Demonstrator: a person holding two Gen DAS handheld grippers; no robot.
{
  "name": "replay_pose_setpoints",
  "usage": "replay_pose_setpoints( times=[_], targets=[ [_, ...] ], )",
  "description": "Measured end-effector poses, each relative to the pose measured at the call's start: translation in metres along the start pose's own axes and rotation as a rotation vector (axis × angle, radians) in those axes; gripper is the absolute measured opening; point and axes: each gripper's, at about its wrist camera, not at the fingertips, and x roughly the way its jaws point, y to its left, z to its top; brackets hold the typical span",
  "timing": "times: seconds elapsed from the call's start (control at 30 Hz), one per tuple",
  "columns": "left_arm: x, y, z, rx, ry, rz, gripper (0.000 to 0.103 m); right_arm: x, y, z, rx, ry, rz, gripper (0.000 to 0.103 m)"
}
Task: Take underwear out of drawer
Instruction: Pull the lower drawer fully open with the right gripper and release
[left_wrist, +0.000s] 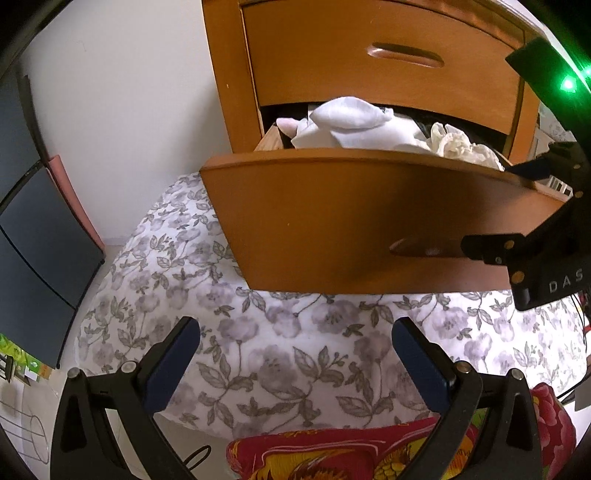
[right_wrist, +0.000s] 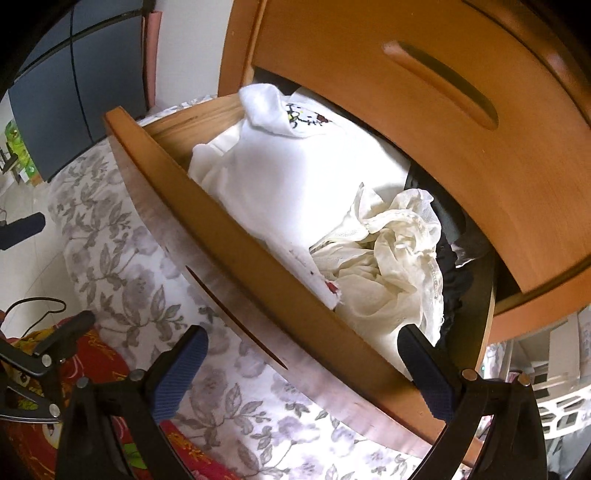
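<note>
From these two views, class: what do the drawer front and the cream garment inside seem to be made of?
Drawer front: likely wood or wood veneer, orange-brown and smooth with a soft sheen; faint grain shows. Cream garment: seemingly thin, lacy, semi-sheer fabric, crumpled, with a scalloped trim; the exact fibre cannot be told.

Glossy wood drawer (right_wrist: 258, 266), cloth underwear (right_wrist: 391, 258)

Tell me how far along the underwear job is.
Done: the lower orange wooden drawer is pulled open, exposing white folded garments and crumpled cream lace underwear. In hand: nothing; the right gripper hangs open over the drawer front, the left gripper open below. Left: grasp and lift out.
</note>
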Motion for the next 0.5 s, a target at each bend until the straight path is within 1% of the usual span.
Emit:
replay_pose_setpoints(
  times=[0.23,0.27,0.4,0.5],
  targets=[
    [-0.008,0.003,-0.005,-0.013,-0.019,0.005,0.103,-0.013,0.015,-0.016,0.015,0.004,0.027,0.103],
    [-0.010,0.003,-0.006,-0.014,-0.024,0.006,0.103,-0.015,0.018,-0.018,0.005,-0.007,0.028,0.103],
    [-0.015,0.003,-0.010,-0.013,-0.035,0.006,0.103,-0.018,0.022,-0.018,0.018,-0.006,-0.006,0.103],
    [-0.016,0.006,-0.011,-0.022,-0.041,0.007,0.103,-0.019,0.019,-0.017,0.051,-0.013,0.000,0.103]
  ],
)
